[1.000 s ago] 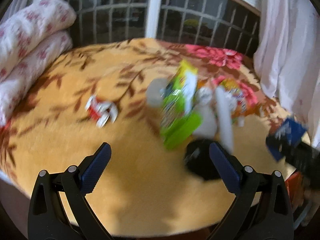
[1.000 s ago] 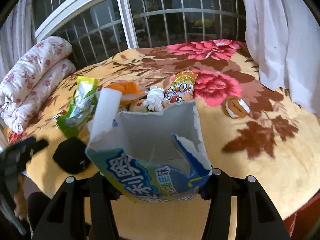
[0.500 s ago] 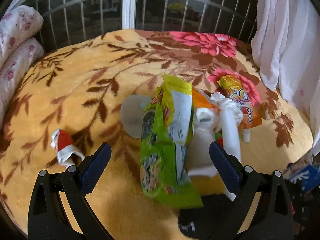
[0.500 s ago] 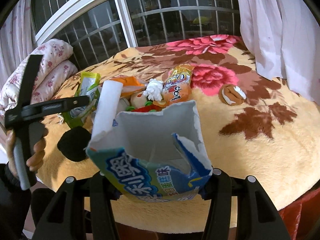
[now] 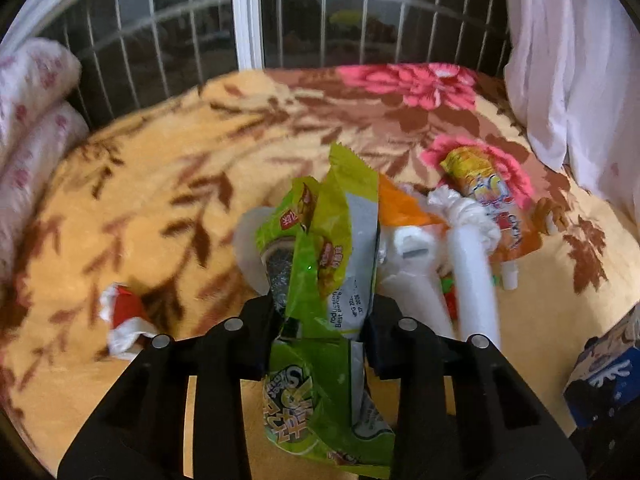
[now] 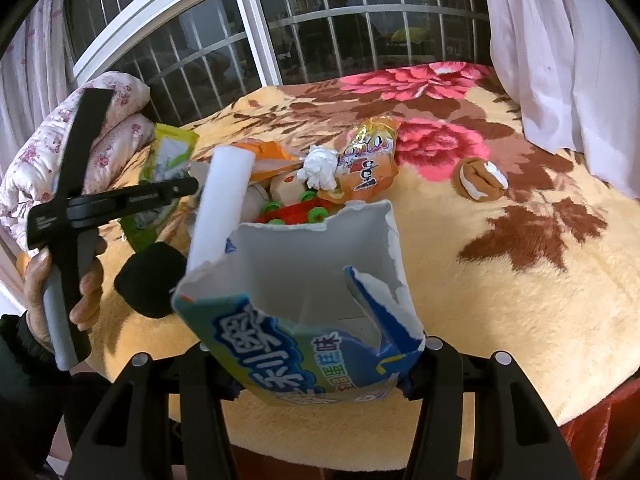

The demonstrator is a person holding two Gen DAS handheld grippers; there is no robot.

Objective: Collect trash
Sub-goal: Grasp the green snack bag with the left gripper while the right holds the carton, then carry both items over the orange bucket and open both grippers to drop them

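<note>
On the blanket (image 5: 168, 184) — one green wrapper (image 5: 328, 240)

Green wrapper (image 5: 320, 264) covers the left gripper's (image 5: 324, 312) pads, contact hidden; its lower end runs off the frame bottom. Blue box (image 5: 604, 376) cut by the right edge in the left wrist view. In the right wrist view, torn carton (image 6: 304, 320) hides the right gripper's (image 6: 312, 376) fingertips. Quilt (image 5: 36, 92) blurred.
</note>
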